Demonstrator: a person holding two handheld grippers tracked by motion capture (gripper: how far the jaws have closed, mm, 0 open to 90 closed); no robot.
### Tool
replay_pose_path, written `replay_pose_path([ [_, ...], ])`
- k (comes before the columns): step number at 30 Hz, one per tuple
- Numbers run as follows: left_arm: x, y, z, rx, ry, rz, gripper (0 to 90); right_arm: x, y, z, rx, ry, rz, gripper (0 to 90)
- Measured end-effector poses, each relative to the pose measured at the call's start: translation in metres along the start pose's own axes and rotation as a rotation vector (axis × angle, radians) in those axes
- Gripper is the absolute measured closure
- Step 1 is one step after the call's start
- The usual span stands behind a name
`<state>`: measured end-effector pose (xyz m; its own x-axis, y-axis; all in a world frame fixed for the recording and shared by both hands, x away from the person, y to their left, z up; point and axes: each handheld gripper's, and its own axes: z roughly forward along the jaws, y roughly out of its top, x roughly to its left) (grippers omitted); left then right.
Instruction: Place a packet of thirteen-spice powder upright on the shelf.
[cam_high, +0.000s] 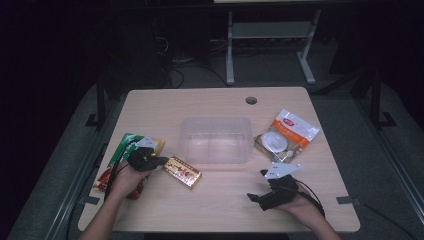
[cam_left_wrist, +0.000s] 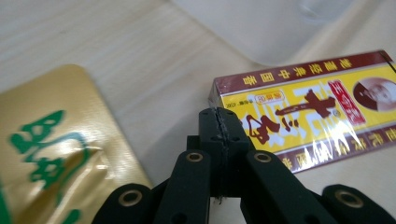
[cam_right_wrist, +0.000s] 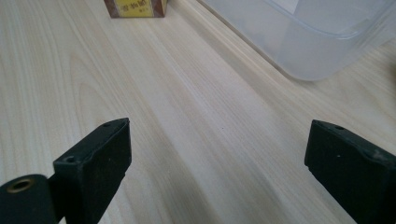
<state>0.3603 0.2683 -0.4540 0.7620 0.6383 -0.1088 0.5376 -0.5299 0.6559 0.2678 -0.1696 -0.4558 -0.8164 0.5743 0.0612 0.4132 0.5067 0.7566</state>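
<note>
Snack packets: a green and gold packet (cam_high: 131, 145) and a red one (cam_high: 103, 181) lie at the table's left edge, partly under the person's left hand (cam_high: 125, 177). In the left gripper view the gold packet with green print (cam_left_wrist: 51, 149) lies just left of the jaws.
Left tool: the left tool (cam_high: 159, 161) is held low over the table (cam_high: 220, 202), pointing right toward the box. In the left gripper view its jaws are pressed flat together with nothing between them, their tips right at the near left corner of the box; whether they touch it cannot be told.
Yellow and maroon box: the box (cam_high: 182, 171) lies flat on the table, just left of and in front of the clear container, wrapped in shiny film. In the left gripper view it (cam_left_wrist: 308, 112) fills the right side beyond the jaw tips.
Clear container: an empty plastic tub (cam_high: 216, 140) stands upright at the table's middle; its corner (cam_right_wrist: 308, 37) appears in the right gripper view.
Orange and white pouch: it (cam_high: 286, 135) lies right of the tub, near but apart.
Right tool: the right tool (cam_high: 257, 187) sits near the front right of the table in the person's right hand (cam_high: 302, 204). Its jaws stand wide apart over bare wood, holding nothing.
</note>
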Motion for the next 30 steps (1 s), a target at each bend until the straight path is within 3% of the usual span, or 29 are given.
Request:
replay_pose_path([
  [12,-0.034,-0.008,-0.003,0.001,-0.120,-0.010,89.5,-0.002,0.001,0.001,0.000,0.002,-0.005,7.2],
  [25,-0.082,0.000,0.008,0.017,-0.266,0.095,89.4,-0.002,0.002,0.002,0.005,0.003,-0.005,7.3],
  [28,-0.088,0.004,0.010,0.023,-0.270,0.122,89.4,-0.001,0.002,0.002,0.008,0.002,-0.004,7.3],
  [30,-0.087,0.007,0.008,0.011,-0.249,0.138,89.4,-0.001,0.002,0.002,0.008,0.000,-0.007,7.3],
])
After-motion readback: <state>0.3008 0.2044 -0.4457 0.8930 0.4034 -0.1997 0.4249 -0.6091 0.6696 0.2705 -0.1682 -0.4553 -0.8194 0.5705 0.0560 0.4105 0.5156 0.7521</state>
